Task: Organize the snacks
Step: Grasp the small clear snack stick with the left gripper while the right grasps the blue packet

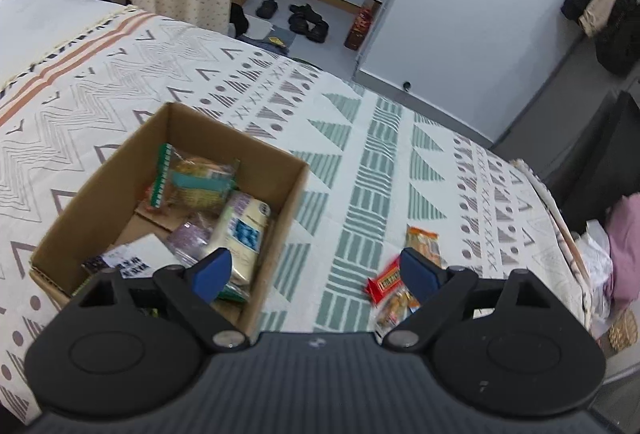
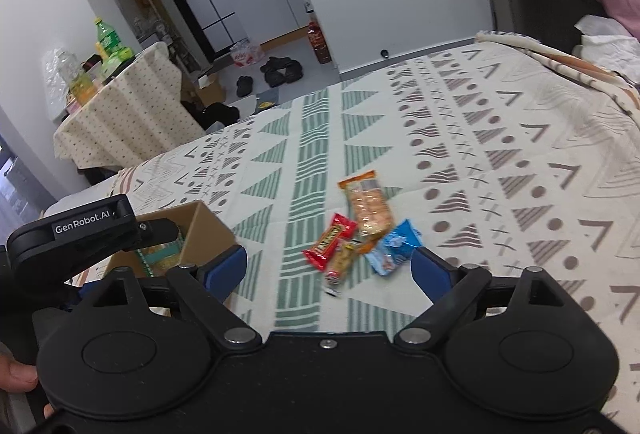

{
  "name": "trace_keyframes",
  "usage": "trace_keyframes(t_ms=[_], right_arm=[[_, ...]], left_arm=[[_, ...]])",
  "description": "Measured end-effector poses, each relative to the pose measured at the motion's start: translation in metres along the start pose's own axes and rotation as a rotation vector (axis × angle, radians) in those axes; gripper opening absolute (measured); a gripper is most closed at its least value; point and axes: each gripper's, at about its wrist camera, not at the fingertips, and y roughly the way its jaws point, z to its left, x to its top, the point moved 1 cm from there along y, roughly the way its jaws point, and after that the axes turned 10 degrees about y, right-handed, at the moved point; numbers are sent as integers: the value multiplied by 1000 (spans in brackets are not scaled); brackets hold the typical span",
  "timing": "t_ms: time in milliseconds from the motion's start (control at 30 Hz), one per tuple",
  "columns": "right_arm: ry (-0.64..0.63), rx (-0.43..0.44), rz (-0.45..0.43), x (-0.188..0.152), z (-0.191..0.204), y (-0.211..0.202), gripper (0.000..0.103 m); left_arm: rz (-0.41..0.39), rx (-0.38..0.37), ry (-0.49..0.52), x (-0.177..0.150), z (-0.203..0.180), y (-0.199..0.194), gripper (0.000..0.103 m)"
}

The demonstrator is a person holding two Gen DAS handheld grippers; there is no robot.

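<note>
A brown cardboard box (image 1: 280, 194) sits on the patterned bedspread and holds several snack packs, among them a green-edged pack (image 1: 192, 182) and a pale pack with blue print (image 1: 240, 230). My left gripper (image 1: 316, 274) is open and empty, just above the box's right wall. Loose snacks lie on the bed to the right: a red bar (image 2: 330, 240), an orange cracker pack (image 2: 368, 206), a small tan bar (image 2: 340, 266) and a blue pack (image 2: 394, 246). My right gripper (image 2: 328, 270) is open and empty, just in front of them. The box also shows at left in the right wrist view (image 2: 204, 230).
The bedspread (image 1: 380, 162) ends at the far edge, with floor, shoes and a cloth-covered table (image 2: 128, 114) with bottles beyond. A dark cabinet and laundry stand at the bed's right side (image 1: 616, 234). The left gripper's body (image 2: 80, 238) is over the box.
</note>
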Motion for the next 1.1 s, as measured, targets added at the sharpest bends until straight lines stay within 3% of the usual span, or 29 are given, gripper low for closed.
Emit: trace_keyframes(t_ms=[700, 1100], right_arm=[[145, 28, -16, -9, -89, 11, 93], [189, 99, -5, -8, -100, 36, 92]], left_arm=[[28, -63, 238, -16, -64, 19, 95], [99, -72, 323, -15, -86, 57, 93]])
